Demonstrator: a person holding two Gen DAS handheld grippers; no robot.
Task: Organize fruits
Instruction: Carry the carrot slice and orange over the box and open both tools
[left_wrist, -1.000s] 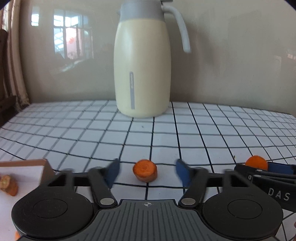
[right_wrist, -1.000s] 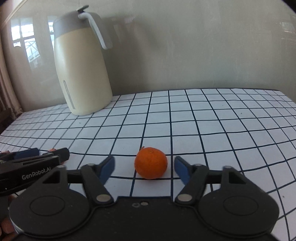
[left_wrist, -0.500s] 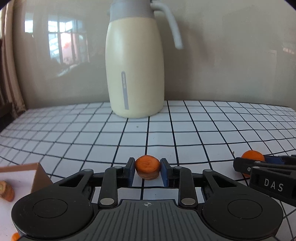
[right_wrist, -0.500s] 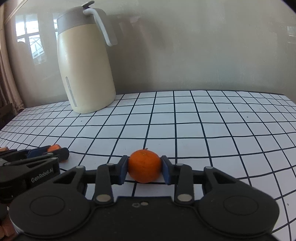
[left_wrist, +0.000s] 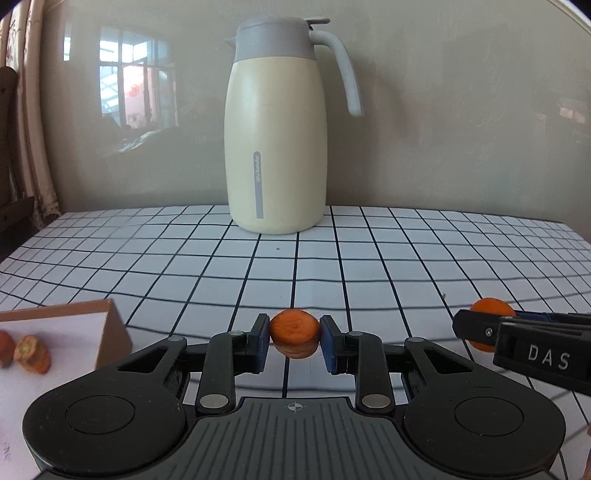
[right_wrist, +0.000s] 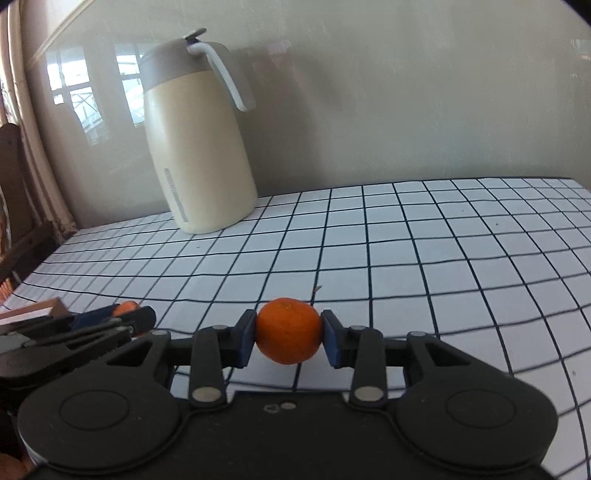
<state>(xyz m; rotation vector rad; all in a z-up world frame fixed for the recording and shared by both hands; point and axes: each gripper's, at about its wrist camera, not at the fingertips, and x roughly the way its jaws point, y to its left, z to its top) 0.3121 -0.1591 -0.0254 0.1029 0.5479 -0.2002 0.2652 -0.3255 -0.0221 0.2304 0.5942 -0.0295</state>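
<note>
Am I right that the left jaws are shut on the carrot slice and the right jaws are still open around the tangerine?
Not quite. The left gripper is shut on the carrot slice, as you say, but the right gripper is not open: the right wrist view shows its jaws pressed against both sides of the tangerine.

Right tongs (right_wrist: 288, 338) clamped on tangerine (right_wrist: 288, 330), above grid-patterned tablecloth (right_wrist: 424, 258); cream jug (right_wrist: 197, 147) behind.

Only readable text i can spot is "DAS" in white letters on the black right gripper (left_wrist: 484, 328) poking in at the lower right of the left wrist view, plus a tiny vertical logo on the jug's (left_wrist: 277, 147) grey stripe that's too small to read.
</note>
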